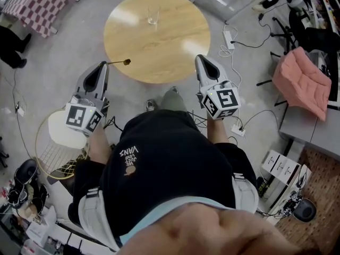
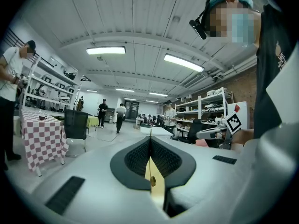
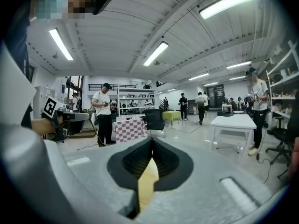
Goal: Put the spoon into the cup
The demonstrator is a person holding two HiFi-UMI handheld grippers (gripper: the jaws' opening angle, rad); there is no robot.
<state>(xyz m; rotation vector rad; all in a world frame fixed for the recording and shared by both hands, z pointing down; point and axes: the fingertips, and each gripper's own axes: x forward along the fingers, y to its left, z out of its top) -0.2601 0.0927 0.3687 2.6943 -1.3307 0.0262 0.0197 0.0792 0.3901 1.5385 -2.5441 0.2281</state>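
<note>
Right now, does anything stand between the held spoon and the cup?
Nothing visible does. The spoon, held in the left gripper's jaws, sticks out toward the round table; only bare tabletop separates it from the cup.

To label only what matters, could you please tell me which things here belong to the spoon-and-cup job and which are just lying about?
Job in hand: spoon, held in the left gripper; glass cup; round table it stands on.
Lying about: pink cushion; power strip; checked cloth.

Black tee (image 1: 170, 169) — white print (image 1: 130, 157)
</note>
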